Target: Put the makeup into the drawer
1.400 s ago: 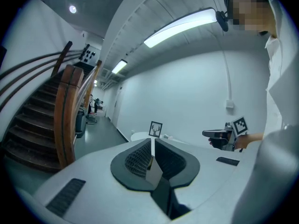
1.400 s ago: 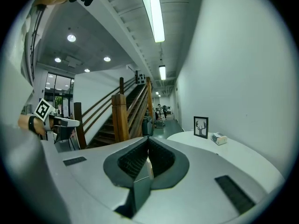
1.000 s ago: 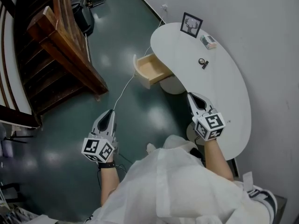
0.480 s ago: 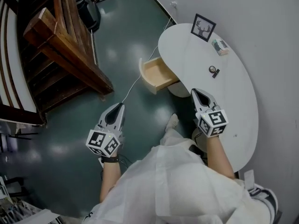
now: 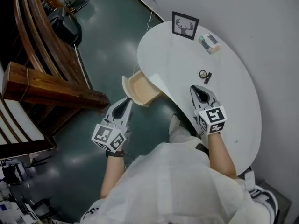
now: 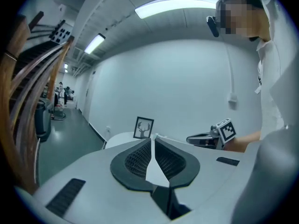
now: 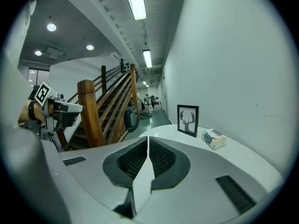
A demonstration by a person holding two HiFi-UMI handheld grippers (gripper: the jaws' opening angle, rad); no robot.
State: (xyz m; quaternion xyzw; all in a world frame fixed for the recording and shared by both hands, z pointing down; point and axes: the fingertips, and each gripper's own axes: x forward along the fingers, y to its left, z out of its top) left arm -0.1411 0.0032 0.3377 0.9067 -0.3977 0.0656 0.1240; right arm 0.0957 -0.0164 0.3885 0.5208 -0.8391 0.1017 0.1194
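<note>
The left claw (image 5: 127, 100) is pressed together and empty, just left of the open drawer (image 5: 140, 88). The drawer projects from the left edge of the white table (image 5: 168, 55). The right claw (image 5: 196, 88), pressed together and empty, is over the table, right of the drawer. The makeup (image 5: 204, 75), a round compact and a dark stick, lies on the table farther right of the drawer, just beyond that claw.

No legible words or numbers here. The left gripper (image 5: 126, 101) and right gripper (image 5: 196, 89) bear only square markers; print on the small box (image 5: 208, 43) is too small to read.
</note>
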